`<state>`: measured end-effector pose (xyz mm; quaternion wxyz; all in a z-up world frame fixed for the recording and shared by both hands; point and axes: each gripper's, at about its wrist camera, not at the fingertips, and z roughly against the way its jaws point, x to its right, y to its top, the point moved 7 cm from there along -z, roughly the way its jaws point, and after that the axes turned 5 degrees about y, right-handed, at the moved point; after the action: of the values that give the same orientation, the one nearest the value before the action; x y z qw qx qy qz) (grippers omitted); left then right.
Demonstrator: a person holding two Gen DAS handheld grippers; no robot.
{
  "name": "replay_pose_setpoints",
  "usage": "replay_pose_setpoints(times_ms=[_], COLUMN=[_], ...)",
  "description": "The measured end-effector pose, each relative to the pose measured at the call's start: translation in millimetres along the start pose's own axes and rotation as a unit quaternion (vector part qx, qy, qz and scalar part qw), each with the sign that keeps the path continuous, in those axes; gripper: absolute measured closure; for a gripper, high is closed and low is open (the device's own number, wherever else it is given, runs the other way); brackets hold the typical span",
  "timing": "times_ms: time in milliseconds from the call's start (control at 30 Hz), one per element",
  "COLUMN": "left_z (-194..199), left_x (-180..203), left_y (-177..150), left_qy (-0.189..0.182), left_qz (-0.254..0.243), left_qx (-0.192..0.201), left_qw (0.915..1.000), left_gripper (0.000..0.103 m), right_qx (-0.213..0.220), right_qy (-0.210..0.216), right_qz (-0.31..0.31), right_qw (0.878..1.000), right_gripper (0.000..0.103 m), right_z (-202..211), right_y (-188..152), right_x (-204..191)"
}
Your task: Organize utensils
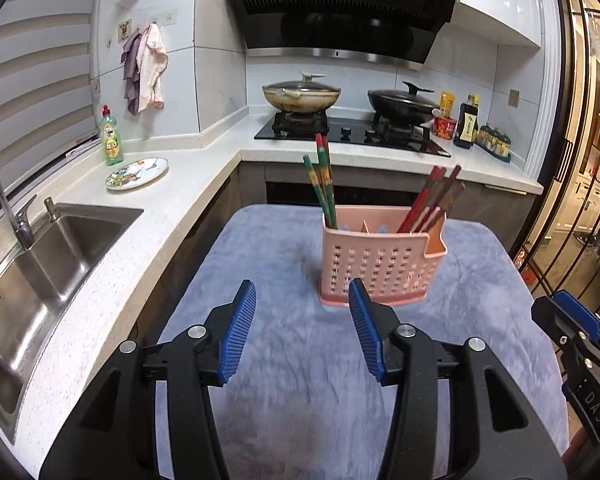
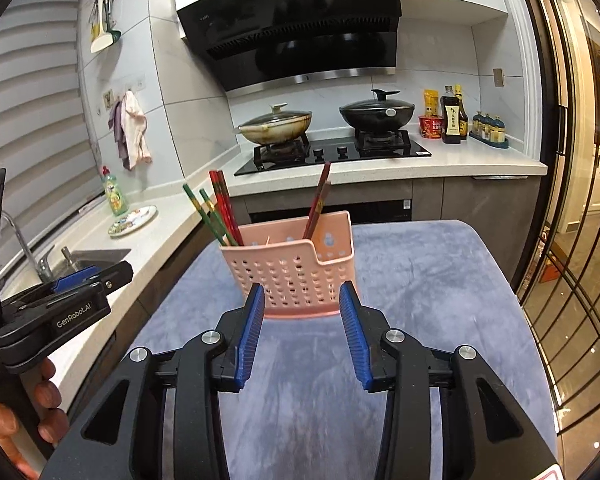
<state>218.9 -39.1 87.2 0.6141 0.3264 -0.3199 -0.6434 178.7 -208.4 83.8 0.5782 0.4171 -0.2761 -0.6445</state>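
A pink perforated utensil holder [image 1: 380, 264] [image 2: 296, 268] stands upright on a blue-grey cloth. Green and red chopsticks [image 1: 322, 184] [image 2: 216, 212] lean in its left compartment; dark red chopsticks [image 1: 432, 200] [image 2: 318, 204] lean in its right one. My left gripper [image 1: 302, 292] hovers over the cloth just in front of the holder, jaws apart, with nothing between the blue pads. My right gripper [image 2: 302, 294] also sits short of the holder's front wall, jaws apart and holding nothing. Each gripper shows at the edge of the other's view.
The cloth [image 1: 292, 360] covers a small table. A white counter [image 1: 160, 216] with a steel sink [image 1: 40, 272], a patterned plate [image 1: 137, 173] and a green soap bottle [image 1: 111, 138] runs along the left. Behind are a hob with two lidded pans [image 2: 328, 120] and sauce bottles [image 2: 452, 116]. A hand [image 2: 44, 404] holds the left gripper.
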Motion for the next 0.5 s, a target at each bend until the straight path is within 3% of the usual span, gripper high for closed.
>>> replay_pose_setpoints(times_ms=[200, 500], left_z=[6, 9], left_x=[-3, -3], left_y=[-26, -53], left_qy=[0.004, 0.009], left_qz=[-0.005, -0.015], left_qx=[-0.018, -0.04], left_qw=[0.9998, 0.999], left_gripper=[0.055, 0.055], right_qx=[-0.018, -0.037], right_qy=[-0.007, -0.009], right_qz=[0.008, 0.006], right_qw=[1.0, 0.999], right_gripper=[0.059, 0.059], right_z=[9, 12], right_y=[-27, -49], right_x=[-2, -3])
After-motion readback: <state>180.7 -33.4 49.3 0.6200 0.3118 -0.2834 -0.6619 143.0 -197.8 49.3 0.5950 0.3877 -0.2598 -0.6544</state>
